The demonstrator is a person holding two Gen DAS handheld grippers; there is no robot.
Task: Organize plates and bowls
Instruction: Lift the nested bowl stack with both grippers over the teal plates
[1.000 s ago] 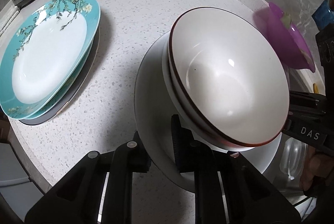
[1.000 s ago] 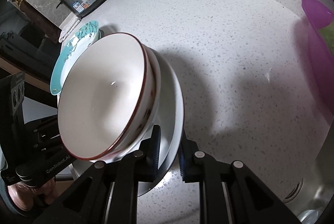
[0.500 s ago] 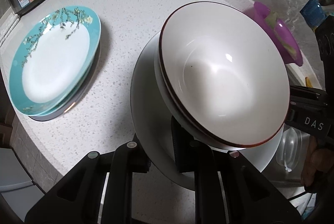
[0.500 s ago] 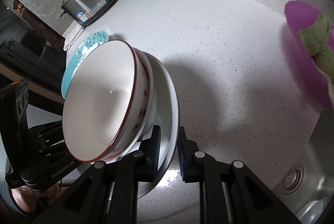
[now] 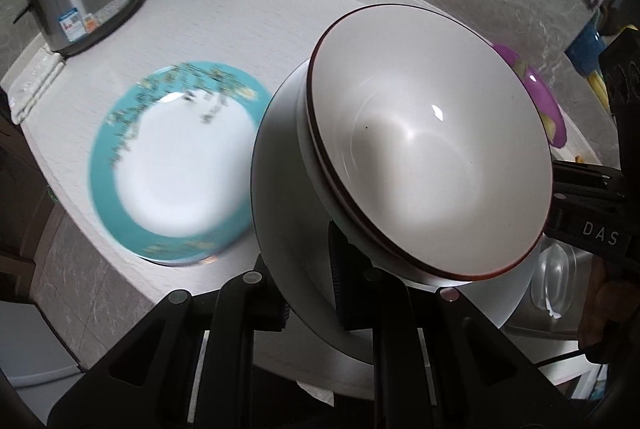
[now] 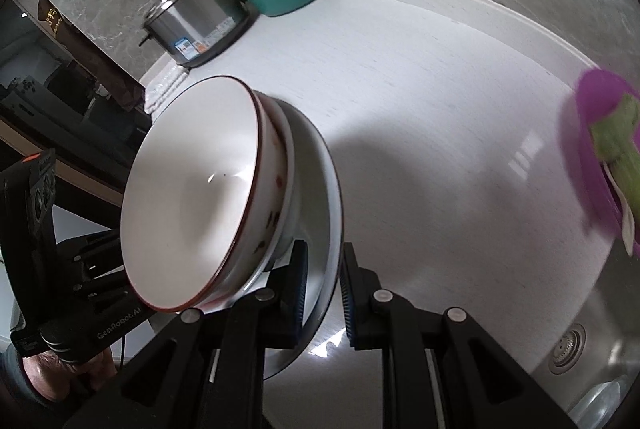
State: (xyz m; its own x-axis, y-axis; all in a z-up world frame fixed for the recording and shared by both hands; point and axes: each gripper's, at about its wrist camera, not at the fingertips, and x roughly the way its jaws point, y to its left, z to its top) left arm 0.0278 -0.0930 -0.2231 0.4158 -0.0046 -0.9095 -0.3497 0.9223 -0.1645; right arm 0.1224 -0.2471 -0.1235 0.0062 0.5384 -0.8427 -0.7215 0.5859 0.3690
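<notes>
We are clamping our left gripper (image 5: pixel 308 293) and right gripper (image 6: pixel 323 293) on opposite rims of the white plate (image 5: pixel 280 197), carrying the stacked bowls (image 5: pixel 432 157). Beyond our left gripper, the teal plate (image 5: pixel 176 165) is lying on the countertop (image 6: pixel 420 109).

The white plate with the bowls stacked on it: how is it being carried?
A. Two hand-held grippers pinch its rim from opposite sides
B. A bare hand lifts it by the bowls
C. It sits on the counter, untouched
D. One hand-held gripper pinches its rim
A: the left hand-held gripper and the right hand-held gripper each clamp the rim of the white plate, with the bowls riding on it above the counter.
</notes>
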